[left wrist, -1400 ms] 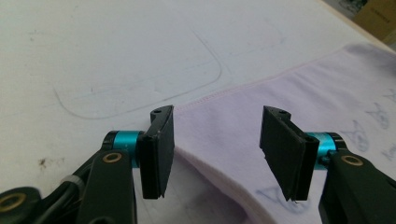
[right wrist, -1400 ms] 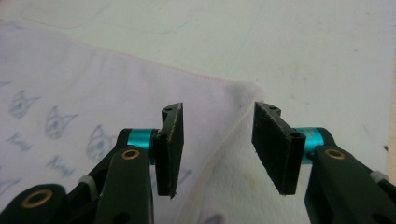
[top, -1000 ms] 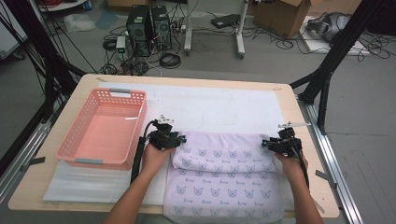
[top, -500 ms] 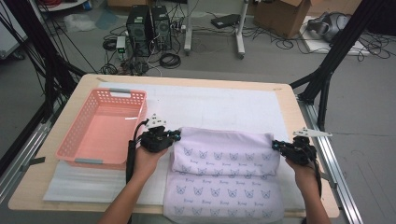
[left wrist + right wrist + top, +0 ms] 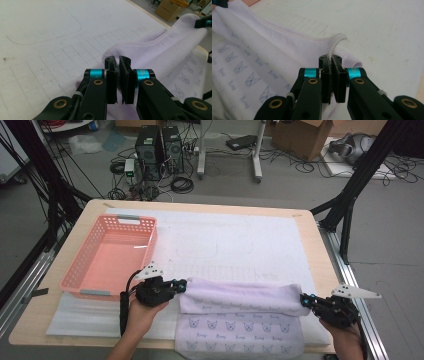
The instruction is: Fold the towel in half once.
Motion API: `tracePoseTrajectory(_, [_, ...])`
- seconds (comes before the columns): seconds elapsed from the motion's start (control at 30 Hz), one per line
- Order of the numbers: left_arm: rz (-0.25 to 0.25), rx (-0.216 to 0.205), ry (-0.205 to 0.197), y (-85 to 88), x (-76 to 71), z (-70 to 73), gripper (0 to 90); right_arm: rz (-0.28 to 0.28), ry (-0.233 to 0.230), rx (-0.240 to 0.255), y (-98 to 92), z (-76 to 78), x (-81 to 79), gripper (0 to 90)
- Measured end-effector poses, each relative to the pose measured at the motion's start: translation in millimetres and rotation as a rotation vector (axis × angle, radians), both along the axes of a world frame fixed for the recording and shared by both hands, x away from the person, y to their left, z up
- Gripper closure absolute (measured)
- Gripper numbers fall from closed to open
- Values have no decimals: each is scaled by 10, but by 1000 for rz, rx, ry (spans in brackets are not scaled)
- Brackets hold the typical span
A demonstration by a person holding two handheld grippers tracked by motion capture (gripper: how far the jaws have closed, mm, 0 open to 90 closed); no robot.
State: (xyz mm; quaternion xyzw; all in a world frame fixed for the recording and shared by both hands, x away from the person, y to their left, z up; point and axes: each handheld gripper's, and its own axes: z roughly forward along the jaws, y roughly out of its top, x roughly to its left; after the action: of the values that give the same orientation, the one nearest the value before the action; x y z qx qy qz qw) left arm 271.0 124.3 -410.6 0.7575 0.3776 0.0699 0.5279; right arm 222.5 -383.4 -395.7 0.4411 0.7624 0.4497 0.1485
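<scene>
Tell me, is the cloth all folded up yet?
Not yet. Done: each claw, left and right, has pinched a corner of the cloth. In hand: that far edge is lifted, doubling toward the person. Probably left: laying it flat, maybe into the pink basket.

Pale lilac cloth (image 5: 240, 320) with blue dog-face print; pink basket (image 5: 107, 257).

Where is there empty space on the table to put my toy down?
The white mat is bare between the pink basket and the table's right edge, beyond the lilac cloth. The near edge is crowded: cloth, left gripper, right gripper.
</scene>
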Motion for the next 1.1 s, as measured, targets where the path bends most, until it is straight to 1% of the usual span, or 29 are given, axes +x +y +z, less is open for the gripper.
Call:
tracePoseTrajectory(0.17, [-28,1,28,35,-160,-81,842,20,37,-4,2,-125,-189,865])
tracePoseTrajectory(0.27, [-48,7,49,25,-248,-149,841,24,60,-12,-5,-204,-285,865])
tracePoseTrajectory(0.33, [-62,12,64,26,-305,-199,837,22,84,-8,-16,-254,-356,865])
tracePoseTrajectory(0.4, [-58,16,75,34,-331,-250,820,36,107,-14,-19,-308,-404,856])
tracePoseTrajectory(0.43, [-42,18,79,39,-324,-264,783,44,121,-19,-21,-324,-420,807])
tracePoseTrajectory(0.47, [-21,16,84,47,-306,-265,704,47,116,-19,-26,-328,-422,719])
tracePoseTrajectory(0.5, [-1,8,82,55,-285,-255,616,41,108,-11,-39,-312,-419,670])
tracePoseTrajectory(0.53, [10,-4,69,66,-259,-229,565,32,92,6,-58,-282,-412,655])
tracePoseTrajectory(0.57, [13,-11,59,73,-239,-213,536,17,60,38,-88,-232,-390,629])
tracePoseTrajectory(0.63, [27,-24,47,77,-177,-177,505,-3,28,73,-123,-157,-332,636])
tracePoseTrajectory(0.67, [34,-23,45,68,-143,-170,507,-16,16,89,-133,-126,-278,650])
tracePoseTrajectory(0.7, [38,-20,43,52,-108,-169,509,-33,5,88,-132,-110,-210,670])
tracePoseTrajectory(0.73, [37,-14,42,27,-63,-177,522,-51,5,70,-117,-111,-131,683])
tracePoseTrajectory(0.77, [38,-3,39,8,-37,-184,536,-72,20,47,-88,-137,-24,691])
tracePoseTrajectory(0.8, [41,16,28,-23,7,-197,547,-78,27,32,-67,-167,43,697])
tracePoseTrajectory(0.83, [43,31,23,-35,35,-205,557,-94,50,-3,-19,-229,150,697])
tracePoseTrajectory(0.9, [53,28,23,-63,99,-223,560,-118,82,-40,38,-329,290,691])
tracePoseTrajectory(0.93, [54,31,18,-69,128,-227,579,-125,99,-41,61,-387,363,684])
tracePoseTrajectory(1.0, [63,36,15,-78,177,-234,584,-130,119,-36,106,-473,478,692])
tracePoseTrajectory(1.03, [65,36,16,-75,195,-237,593,-125,127,-38,125,-500,522,755])
tracePoseTrajectory(1.07, [72,33,13,-74,207,-241,604,-119,123,-50,139,-509,547,837])
tracePoseTrajectory(1.1, [75,36,12,-66,215,-243,608,-126,107,-85,144,-499,558,862])
